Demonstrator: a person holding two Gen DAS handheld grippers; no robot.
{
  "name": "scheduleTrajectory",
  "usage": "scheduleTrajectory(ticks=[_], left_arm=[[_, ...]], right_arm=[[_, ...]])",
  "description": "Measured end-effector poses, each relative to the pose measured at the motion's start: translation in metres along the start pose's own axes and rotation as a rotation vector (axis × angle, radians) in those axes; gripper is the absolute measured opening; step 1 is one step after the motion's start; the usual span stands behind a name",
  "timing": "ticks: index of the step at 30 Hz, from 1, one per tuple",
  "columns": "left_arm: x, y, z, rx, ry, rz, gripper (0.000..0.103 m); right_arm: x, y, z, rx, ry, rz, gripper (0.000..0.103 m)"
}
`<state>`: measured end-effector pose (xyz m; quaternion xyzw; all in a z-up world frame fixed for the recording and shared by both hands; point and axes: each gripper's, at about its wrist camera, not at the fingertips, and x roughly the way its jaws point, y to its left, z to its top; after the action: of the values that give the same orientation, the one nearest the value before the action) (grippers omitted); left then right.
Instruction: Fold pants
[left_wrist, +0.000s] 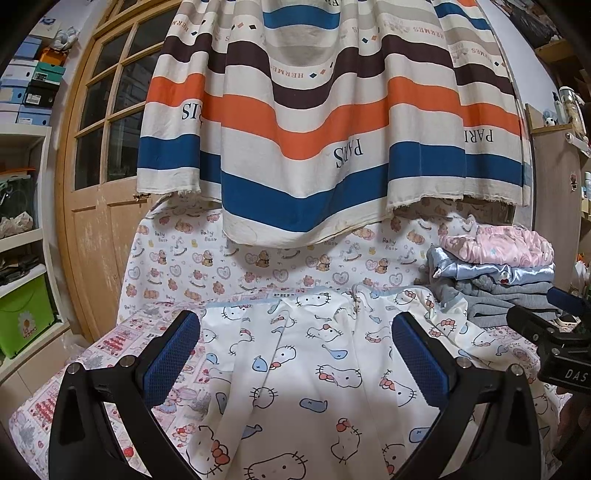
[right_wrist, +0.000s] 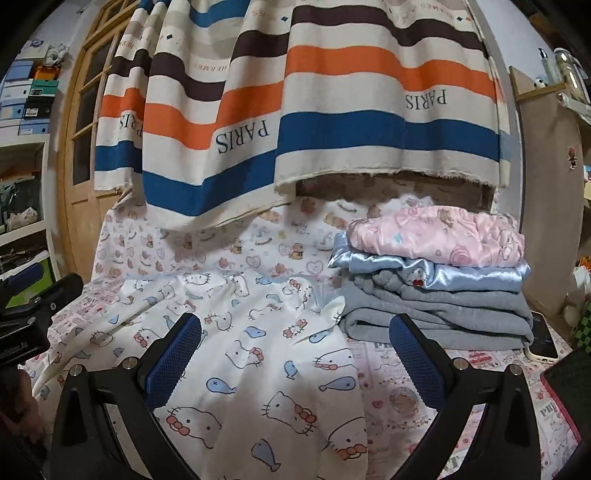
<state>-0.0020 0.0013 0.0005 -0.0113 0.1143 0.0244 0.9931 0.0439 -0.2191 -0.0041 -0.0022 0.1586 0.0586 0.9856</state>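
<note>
Left wrist view: left gripper (left_wrist: 295, 332), fingers spread wide, nothing held, above white cat-print pants (left_wrist: 295, 387) | pants spread flat on patterned cover (left_wrist: 110, 343) | right gripper (right_wrist: 295, 332), fingers spread, empty, over pants' right edge | stack of folded clothes (right_wrist: 436, 288) just beside pants, right | striped curtain (left_wrist: 314, 122) hanging behind | phone (right_wrist: 543, 339) beside stack.
</note>
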Motion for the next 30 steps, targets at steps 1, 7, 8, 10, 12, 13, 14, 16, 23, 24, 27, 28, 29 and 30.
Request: scheduleTrajectory(ticks=[1, 7, 8, 10, 12, 13, 14, 16, 23, 24, 27, 28, 29, 30], left_arm=[[-0.0002, -0.0001, 0.0001, 0.000, 0.000, 0.001, 0.103], [-0.0015, 0.0010, 0.0011, -0.001, -0.003, 0.002, 0.103], [-0.0016, 0.0010, 0.0010, -0.001, -0.003, 0.002, 0.103], [-0.0015, 0.0011, 0.0011, -0.001, -0.002, 0.001, 0.103], [-0.0016, 0.0011, 0.0010, -0.001, -0.002, 0.001, 0.103], [-0.0016, 0.0011, 0.0008, -0.001, -0.003, 0.001, 0.103], [-0.0014, 0.0009, 0.0010, 0.000, -0.003, -0.001, 0.103], [-0.0014, 0.0014, 0.0014, 0.000, -0.001, -0.002, 0.103], [-0.0015, 0.0012, 0.0010, -0.001, -0.002, -0.001, 0.103], [-0.0015, 0.0012, 0.0010, 0.000, -0.003, -0.001, 0.103], [-0.0013, 0.0012, 0.0010, 0.000, -0.002, -0.001, 0.103], [-0.0014, 0.0011, 0.0008, 0.000, -0.002, -0.001, 0.103], [-0.0011, 0.0011, 0.0010, 0.000, 0.000, -0.001, 0.103], [-0.0013, 0.0011, 0.0006, 0.000, -0.001, 0.000, 0.103]], right_arm=[[0.0009, -0.0003, 0.0002, 0.000, 0.003, -0.002, 0.102], [0.0004, -0.0002, -0.0001, 0.002, 0.001, -0.009, 0.102], [0.0001, 0.0001, -0.0001, 0.003, 0.000, -0.012, 0.102], [0.0013, -0.0004, 0.0001, 0.006, 0.007, -0.027, 0.102], [0.0009, -0.0010, 0.0000, 0.010, 0.006, -0.043, 0.102], [0.0007, -0.0015, 0.0001, 0.014, 0.006, -0.057, 0.102], [0.0005, -0.0021, 0.0002, 0.016, 0.005, -0.064, 0.102], [0.0001, -0.0026, 0.0002, 0.017, 0.004, -0.065, 0.102], [-0.0003, -0.0031, -0.0001, 0.017, 0.004, -0.065, 0.102], [0.0000, -0.0032, 0.0001, 0.017, 0.005, -0.065, 0.102], [0.0001, -0.0033, -0.0003, 0.015, 0.009, -0.065, 0.102], [-0.0005, -0.0034, -0.0004, 0.014, 0.009, -0.065, 0.102], [0.0000, -0.0032, -0.0001, 0.016, 0.008, -0.065, 0.102], [0.0000, -0.0035, -0.0001, 0.016, 0.009, -0.065, 0.102]])
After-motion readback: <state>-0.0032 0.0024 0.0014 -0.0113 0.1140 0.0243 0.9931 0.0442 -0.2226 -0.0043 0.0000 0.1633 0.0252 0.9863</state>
